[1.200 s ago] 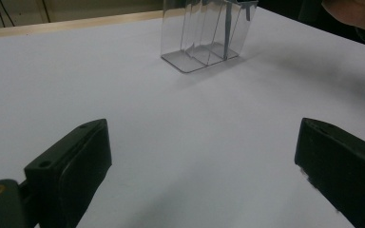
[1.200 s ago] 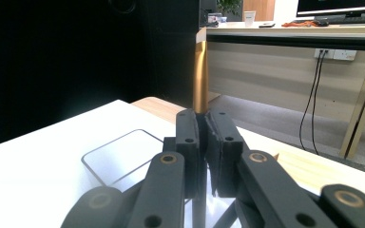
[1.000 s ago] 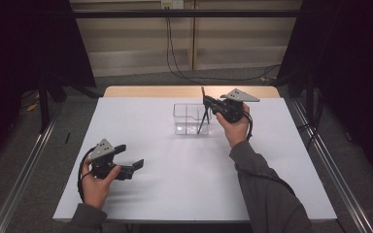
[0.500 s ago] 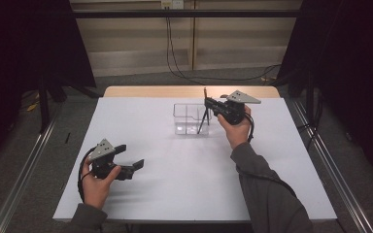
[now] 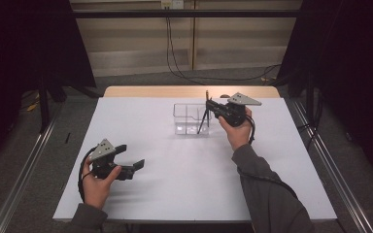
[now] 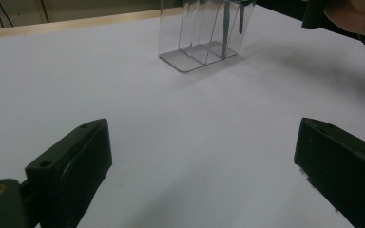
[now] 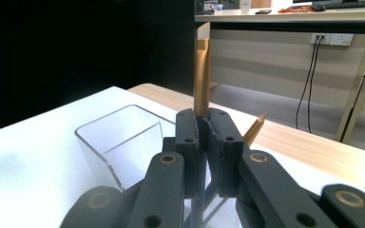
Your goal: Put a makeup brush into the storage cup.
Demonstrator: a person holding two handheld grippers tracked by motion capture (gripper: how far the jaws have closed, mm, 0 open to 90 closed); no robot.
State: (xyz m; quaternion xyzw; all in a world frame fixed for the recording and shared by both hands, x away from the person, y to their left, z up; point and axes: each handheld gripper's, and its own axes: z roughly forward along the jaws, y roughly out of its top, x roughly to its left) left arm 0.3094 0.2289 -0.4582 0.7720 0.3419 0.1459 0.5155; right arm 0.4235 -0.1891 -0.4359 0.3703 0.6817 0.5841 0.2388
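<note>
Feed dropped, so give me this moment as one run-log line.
right gripper: shut on gold-topped dark pen, over clear plastic divided box | left gripper: open, holding nothing, above white table

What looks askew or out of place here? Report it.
Little stands out. The clear organizer stands upright on the white table, nothing spilled. A dark pen leans at a slant inside it rather than standing straight. The right gripper is shut on a gold-topped pen above the organizer; the left gripper sits open.

Black jaws, brass rivets, seemingly grey sleeves (image 5: 272, 199).
</note>
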